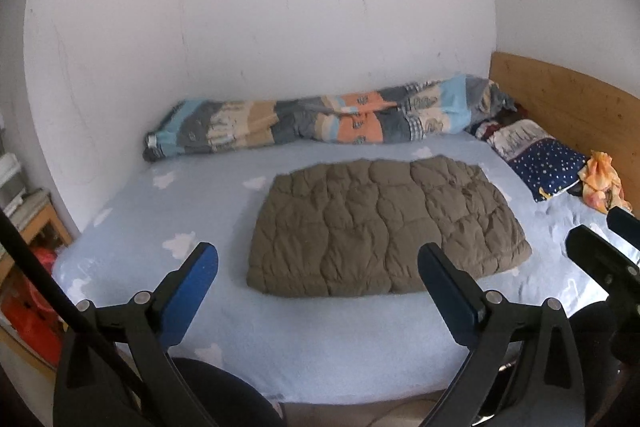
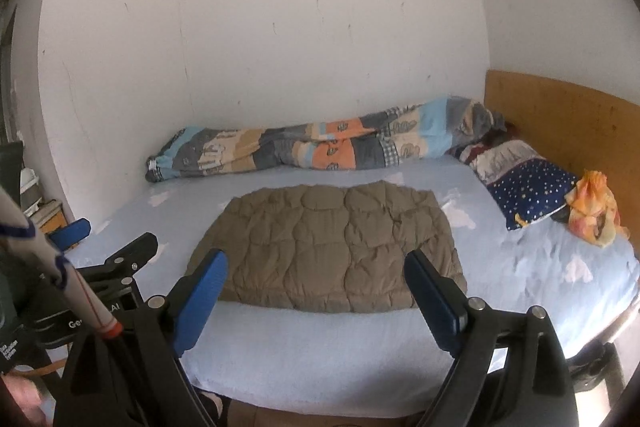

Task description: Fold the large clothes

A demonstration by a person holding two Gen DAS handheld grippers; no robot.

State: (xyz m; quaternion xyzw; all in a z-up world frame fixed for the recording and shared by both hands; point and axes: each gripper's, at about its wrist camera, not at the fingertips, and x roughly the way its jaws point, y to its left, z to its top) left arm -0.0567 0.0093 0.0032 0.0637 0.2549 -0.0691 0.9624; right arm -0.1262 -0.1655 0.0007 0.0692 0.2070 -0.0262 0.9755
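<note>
A brown quilted padded garment [image 1: 380, 227] lies folded into a flat rectangle on the light blue bed sheet [image 1: 160, 219]. It also shows in the right wrist view [image 2: 332, 247]. My left gripper [image 1: 316, 267] is open and empty, held above the bed's near edge in front of the garment. My right gripper [image 2: 316, 275] is open and empty, also above the near edge, just short of the garment's front edge. The right gripper's fingers [image 1: 600, 259] show at the right of the left wrist view. The left gripper's fingers [image 2: 76, 229] show at the left of the right wrist view.
A rolled patchwork duvet [image 1: 320, 123] lies along the white wall at the back. A star-print pillow [image 1: 540, 159] and an orange cloth [image 1: 600, 183] lie by the wooden headboard [image 1: 568, 103] on the right. A wooden shelf [image 1: 32, 227] stands left of the bed.
</note>
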